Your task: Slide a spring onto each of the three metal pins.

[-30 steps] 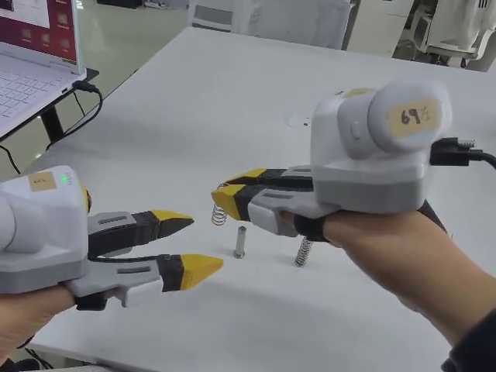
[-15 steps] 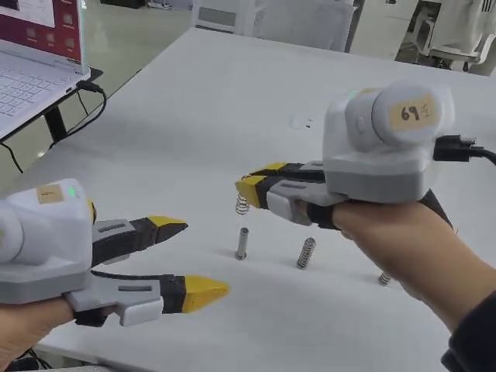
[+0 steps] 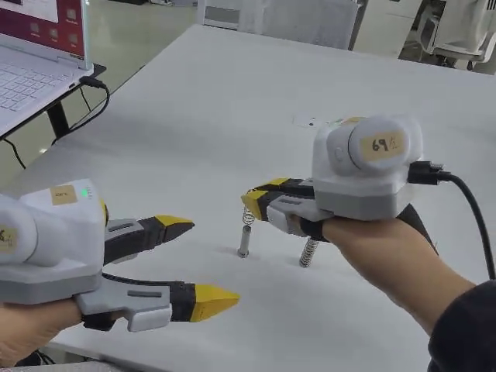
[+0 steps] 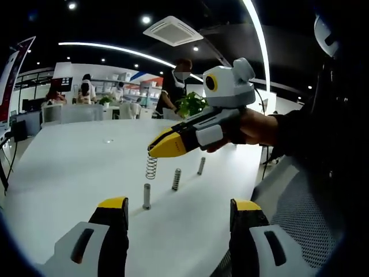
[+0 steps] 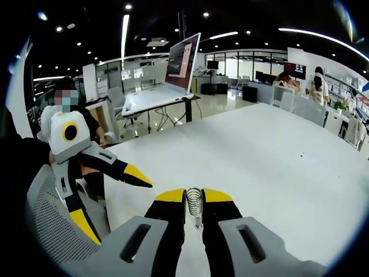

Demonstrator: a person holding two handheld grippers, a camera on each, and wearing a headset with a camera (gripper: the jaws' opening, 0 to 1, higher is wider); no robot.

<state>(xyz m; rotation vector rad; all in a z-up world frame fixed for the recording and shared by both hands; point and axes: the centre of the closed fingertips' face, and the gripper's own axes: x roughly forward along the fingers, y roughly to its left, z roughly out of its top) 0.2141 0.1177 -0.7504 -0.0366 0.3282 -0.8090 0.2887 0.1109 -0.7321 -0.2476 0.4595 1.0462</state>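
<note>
Head view: pinching a spring (image 3: pixel 248 215) by its top coils in the right gripper (image 3: pixel 252 203), jaws pressing together on it. Holding it upright, long axis running vertical, free lower end pointing down at the white table (image 3: pixel 232 101). Hanging it just above the tip of a bare metal pin (image 3: pixel 244 241) standing upright on the table, nearly in line with it; impossible telling whether touching. Reaching in from the right with the holding hand (image 3: pixel 372 248) wrapping the gripper's body from below, jaws lying roughly level and pointing left. Standing just right of the bare pin, partly behind that hand, a pin already wearing a spring (image 3: pixel 308 252). Left gripper view: lining up a second sprung pin (image 4: pixel 200 165) beyond it. Hovering the left gripper (image 3: pixel 209 260) low and nearer the person, jaws spreading wide around nothing, tips pointing right toward the pins, apart from them. Sitting at the far left edge, an open laptop (image 3: pixel 31 62).
</note>
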